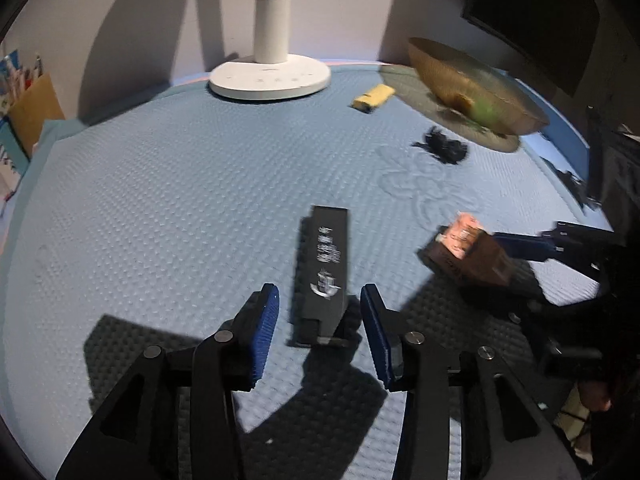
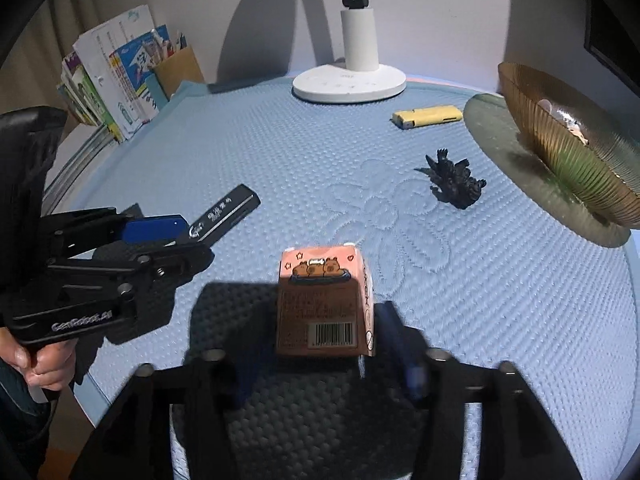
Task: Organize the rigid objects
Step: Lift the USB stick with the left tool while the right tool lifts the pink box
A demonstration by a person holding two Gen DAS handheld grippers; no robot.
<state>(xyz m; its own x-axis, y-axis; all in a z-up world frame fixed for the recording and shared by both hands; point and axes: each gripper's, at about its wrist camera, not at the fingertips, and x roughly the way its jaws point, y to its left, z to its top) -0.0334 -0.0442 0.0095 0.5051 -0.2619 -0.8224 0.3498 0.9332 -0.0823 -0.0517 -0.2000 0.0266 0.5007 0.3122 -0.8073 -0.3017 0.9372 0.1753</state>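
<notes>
On left tool (image 2: 192, 236): "GenRobot.AI"

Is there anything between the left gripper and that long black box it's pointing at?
Nothing visible. The long black box lies on the blue mat with its near end between the left gripper's open fingers; the pads do not touch it. The pink box sits off to one side.

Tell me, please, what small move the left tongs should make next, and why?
Probably draw the left tongs back from the long black rectangular box. Their jaws stand apart on either side of its near end without pressing it, and the box lies flat on the blue textured mat, seemingly already released.
</notes>
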